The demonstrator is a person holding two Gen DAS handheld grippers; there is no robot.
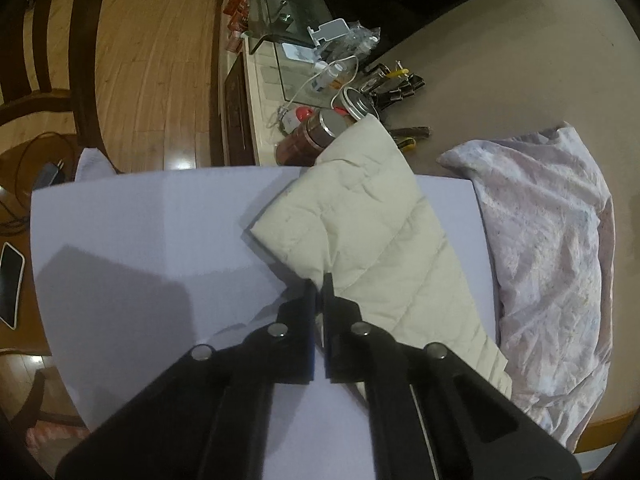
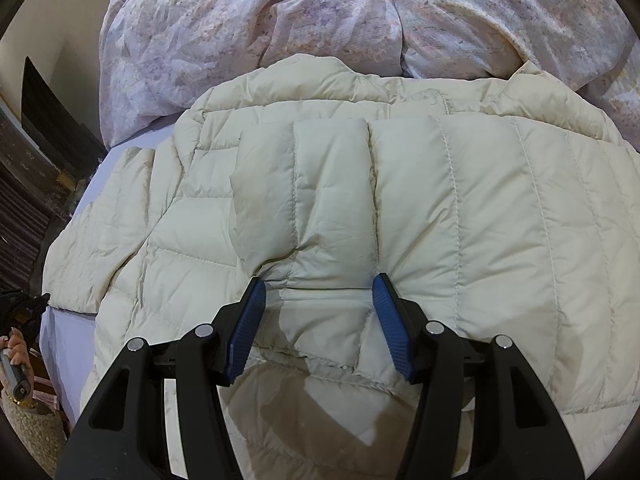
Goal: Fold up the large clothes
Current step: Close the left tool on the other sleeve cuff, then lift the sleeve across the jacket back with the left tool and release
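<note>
A cream quilted puffer jacket (image 2: pixel 460 208) lies spread on a pale lilac sheet (image 1: pixel 152 240). In the left wrist view one cream sleeve or side panel (image 1: pixel 360 220) runs away from me. My left gripper (image 1: pixel 319 284) is shut at the near edge of that cream panel; whether cloth is pinched between the tips is hidden. My right gripper (image 2: pixel 318 284) is open, its blue pads (image 2: pixel 250 320) pressed down on either side of a folded-over cream panel (image 2: pixel 332 200) in the middle of the jacket.
A crumpled pink-lilac floral cloth (image 1: pixel 552 240) lies to the right of the jacket and behind it (image 2: pixel 320 12). Jars, tools and cables (image 1: pixel 344 92) clutter the far tabletop. A phone (image 1: pixel 10 284) lies at the left. A wooden floor (image 1: pixel 152 60) lies beyond.
</note>
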